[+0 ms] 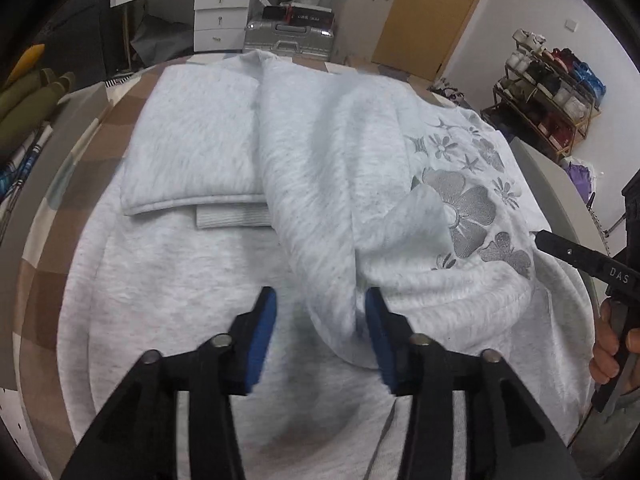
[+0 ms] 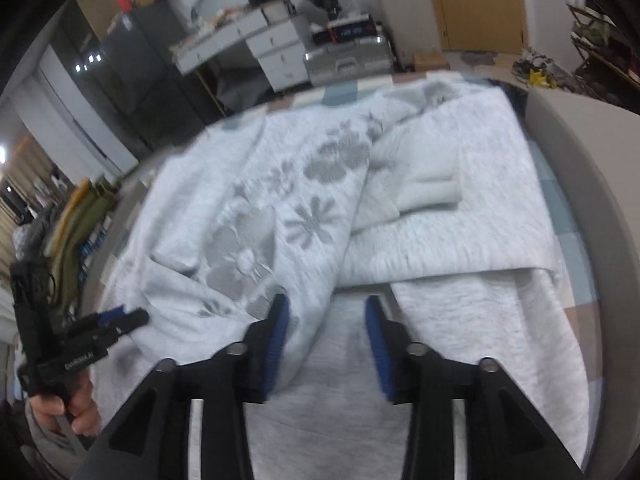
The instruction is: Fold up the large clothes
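A pale grey sweatshirt (image 1: 180,280) with grey embroidered flowers (image 1: 464,208) lies spread over the bed. One sleeve (image 1: 192,148) is folded across it, and a ribbed cuff (image 1: 232,216) peeks out below. My left gripper (image 1: 320,324) hovers over the near part, its blue pads (image 1: 264,336) apart, and a raised ridge of cloth lies between them against the right one. My right gripper (image 2: 326,328) also stands apart over the sweatshirt (image 2: 460,240), with the flowered fold (image 2: 240,256) draped against its left pad. Each gripper shows in the other's view at the edge, the right (image 1: 548,242) and the left (image 2: 132,318), each held by a hand (image 1: 608,344).
A checked bed cover (image 1: 80,168) shows around the garment, and a grey padded bed edge (image 1: 552,184) runs along the right. Beyond the bed stand a white drawer desk (image 1: 220,12), a silver suitcase (image 1: 288,36) and a shoe rack (image 1: 548,96).
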`<state>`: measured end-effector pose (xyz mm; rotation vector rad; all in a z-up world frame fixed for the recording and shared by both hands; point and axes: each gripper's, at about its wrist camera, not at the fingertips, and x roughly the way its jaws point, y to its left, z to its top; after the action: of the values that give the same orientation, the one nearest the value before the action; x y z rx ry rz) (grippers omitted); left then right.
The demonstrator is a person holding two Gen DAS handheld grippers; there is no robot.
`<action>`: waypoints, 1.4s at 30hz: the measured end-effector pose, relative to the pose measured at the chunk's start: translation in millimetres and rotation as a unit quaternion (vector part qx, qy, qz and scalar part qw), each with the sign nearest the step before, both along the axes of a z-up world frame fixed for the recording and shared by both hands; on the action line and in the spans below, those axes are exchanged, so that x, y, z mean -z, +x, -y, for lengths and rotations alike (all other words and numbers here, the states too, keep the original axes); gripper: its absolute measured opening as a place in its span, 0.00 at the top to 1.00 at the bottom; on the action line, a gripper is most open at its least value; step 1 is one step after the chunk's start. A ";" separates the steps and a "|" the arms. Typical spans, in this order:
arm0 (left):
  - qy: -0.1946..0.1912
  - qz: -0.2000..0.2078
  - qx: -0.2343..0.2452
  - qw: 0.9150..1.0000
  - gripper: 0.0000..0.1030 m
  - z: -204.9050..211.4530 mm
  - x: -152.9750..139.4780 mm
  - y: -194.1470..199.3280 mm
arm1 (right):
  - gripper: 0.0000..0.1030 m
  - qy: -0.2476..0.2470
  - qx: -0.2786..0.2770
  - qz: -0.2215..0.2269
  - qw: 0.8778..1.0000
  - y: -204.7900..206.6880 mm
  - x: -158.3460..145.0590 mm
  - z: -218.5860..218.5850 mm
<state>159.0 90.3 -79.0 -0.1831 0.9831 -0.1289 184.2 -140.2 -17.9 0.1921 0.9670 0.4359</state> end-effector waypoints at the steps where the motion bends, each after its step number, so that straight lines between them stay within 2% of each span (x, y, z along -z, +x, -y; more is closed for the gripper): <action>1: -0.002 0.013 -0.007 1.000 0.41 -2.4 -3.3 -5.1 | 0.56 0.013 0.001 0.010 1.000 -4.5 -4.9 2.1; 3: -0.006 0.028 -0.016 0.999 0.41 -2.8 -5.1 -15.8 | 0.55 0.028 -0.011 0.019 0.999 -11.0 -9.9 -3.5; 6: -0.010 0.022 -0.021 0.999 0.41 -3.2 1.8 -23.4 | 0.52 0.030 -0.050 0.034 0.998 -23.5 -7.3 -24.1; 8: -0.009 0.020 -0.014 1.000 0.41 -3.6 4.2 -30.3 | 0.49 -0.009 -0.065 0.039 0.997 -30.9 -0.3 -38.4; 10: 0.007 0.014 -0.016 1.000 0.41 -6.6 7.7 -33.4 | 0.45 -0.058 -0.080 0.024 0.995 -29.5 14.2 -51.8; 12: 0.015 0.007 -0.028 0.999 0.41 -9.5 6.2 -41.7 | 0.45 -0.072 -0.076 0.008 0.995 -33.3 22.8 -53.6; 17: 0.000 0.013 -0.066 0.998 0.41 -32.0 3.1 -61.1 | 0.44 -0.054 -0.081 0.027 0.995 -46.2 13.9 -50.0; 20: -0.015 0.017 -0.080 0.997 0.41 -36.9 1.1 -63.6 | 0.44 -0.048 -0.076 0.004 0.996 -43.9 21.0 -48.4; 26: -0.030 0.017 -0.080 0.996 0.41 -35.9 3.5 -59.4 | 0.44 0.016 -0.045 -0.022 0.999 -37.7 22.5 -31.5; 30: -0.063 0.018 -0.070 0.995 0.41 -31.9 4.3 -43.7 | 0.44 0.039 -0.015 -0.043 0.998 -23.8 29.2 -24.3; 35: -0.077 0.010 -0.056 0.995 0.41 -18.8 7.3 -7.2 | 0.42 0.062 0.013 -0.069 0.996 -7.7 45.0 -26.2; 36: -0.078 0.007 -0.064 0.995 0.41 -18.4 8.0 -0.7 | 0.44 0.060 0.017 -0.069 0.996 -6.1 47.0 -27.3; 37: -0.080 0.001 -0.075 0.994 0.41 -18.9 8.5 5.5 | 0.59 0.060 0.015 -0.064 0.996 -5.3 47.3 -29.0; 38: -0.091 0.001 -0.079 0.993 0.41 -19.6 9.0 9.9 | 0.81 0.058 0.008 -0.061 0.996 -4.9 45.6 -30.8; 39: -0.101 0.002 -0.078 0.992 0.41 -20.1 9.6 13.2 | 0.91 0.050 0.002 -0.047 0.998 -7.0 39.5 -32.6; 42: -0.105 0.003 -0.079 0.991 0.41 -18.5 9.9 17.1 | 0.92 0.084 -0.017 0.060 0.995 -25.1 2.3 -25.3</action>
<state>176.2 108.8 -88.9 -0.4523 0.9457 -0.0878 159.0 -114.9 -20.2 0.2994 0.8172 0.5539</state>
